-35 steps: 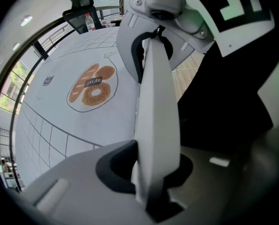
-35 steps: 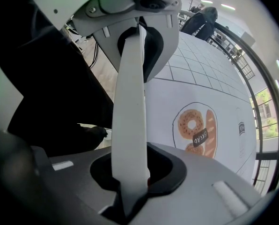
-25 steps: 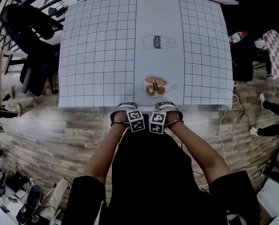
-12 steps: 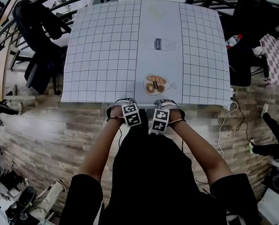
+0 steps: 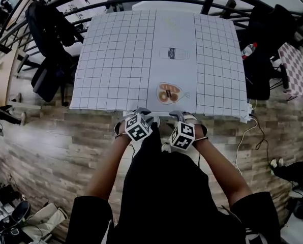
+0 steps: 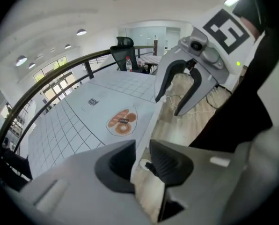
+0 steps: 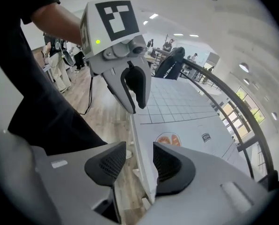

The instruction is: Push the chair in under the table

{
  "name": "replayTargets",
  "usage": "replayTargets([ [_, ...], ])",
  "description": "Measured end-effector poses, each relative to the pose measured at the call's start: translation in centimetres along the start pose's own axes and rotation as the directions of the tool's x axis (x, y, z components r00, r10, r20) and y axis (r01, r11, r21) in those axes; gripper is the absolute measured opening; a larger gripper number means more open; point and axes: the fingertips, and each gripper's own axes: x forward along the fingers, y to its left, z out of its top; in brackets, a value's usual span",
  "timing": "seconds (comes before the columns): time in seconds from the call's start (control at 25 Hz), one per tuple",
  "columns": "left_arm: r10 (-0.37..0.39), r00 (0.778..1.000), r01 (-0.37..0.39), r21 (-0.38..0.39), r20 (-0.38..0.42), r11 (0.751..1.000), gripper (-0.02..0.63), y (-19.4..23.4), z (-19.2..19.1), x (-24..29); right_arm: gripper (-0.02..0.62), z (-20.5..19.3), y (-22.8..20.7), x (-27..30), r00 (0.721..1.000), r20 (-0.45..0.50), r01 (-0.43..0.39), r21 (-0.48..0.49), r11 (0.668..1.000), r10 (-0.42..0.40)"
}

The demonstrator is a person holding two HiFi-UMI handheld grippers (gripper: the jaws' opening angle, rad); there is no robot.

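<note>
Left gripper view shows your left gripper (image 6: 140,150) with its jaws a little spread and nothing pinched. The near edge of the worktop (image 6: 74,121) lines up with the gap, and bare floor shows beside it. Your right gripper (image 7: 138,150) stands the same way, spread across that same edge and empty. Both sit close together at the middle of the near side.

No chair shows there. The left-hand chair (image 5: 49,50) and the right-hand chair (image 5: 266,39), both black, stand off the sides, well apart from you, so I judge the push isn't under way.

Lift clear of the edge and go to the chair. Set both grippers level on its backrest, then push straight and evenly so the seat slides under without knocking the worktop.
</note>
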Motion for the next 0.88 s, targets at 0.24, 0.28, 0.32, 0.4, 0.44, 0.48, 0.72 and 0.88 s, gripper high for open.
replayTargets([
  [0.24, 0.065, 0.982, -0.04, -0.145, 0.175, 0.989, 0.089, -0.1, 4.6, -4.8, 0.162, 3.2, -2.7, -5.7, 0.981, 0.18, 0.044, 0.181, 0.982, -0.077],
  [0.28, 0.067, 0.974, -0.029, -0.175, 0.215, 0.984, 0.084, 0.2, 5.2, -5.4, 0.155, 3.9, -3.4, -6.3, 0.973, 0.206, 0.063, 0.21, 0.976, -0.107],
  [0.32, 0.067, 0.965, -0.014, -0.205, 0.254, 0.979, 0.081, 0.2, 5.7, -6.3, 0.144, 4.8, -4.0, -7.3, 0.961, 0.237, 0.084, 0.24, 0.967, -0.143],
  [0.4, 0.079, 0.943, 0.006, -0.255, 0.323, 0.967, 0.078, -0.5, 6.7, -8.1, 0.109, 6.4, -4.6, -9.7, 0.928, 0.304, 0.121, 0.302, 0.946, -0.216],
  [0.44, 0.095, 0.932, 0.004, -0.273, 0.349, 0.962, 0.075, -0.8, 6.8, -8.6, 0.103, 6.9, -4.8, -10.5, 0.911, 0.329, 0.136, 0.33, 0.934, -0.249],
  [0.48, 0.118, 0.922, -0.008, -0.288, 0.369, 0.958, 0.074, -0.9, 6.9, -9.0, 0.097, 7.1, -4.9, -11.0, 0.897, 0.342, 0.153, 0.357, 0.922, -0.281],
  [0.72, 0.268, 0.838, -0.063, -0.403, 0.476, 0.913, 0.012, -1.7, 8.1, -12.6, 0.014, 7.1, -4.8, -13.1, 0.848, 0.354, 0.214, 0.451, 0.867, -0.394],
  [0.88, 0.4, 0.744, -0.107, -0.496, 0.535, 0.862, 0.011, -2.1, 9.1, -16.6, -0.002, 8.5, -3.9, -15.2, 0.791, 0.438, 0.191, 0.488, 0.852, -0.428],
])
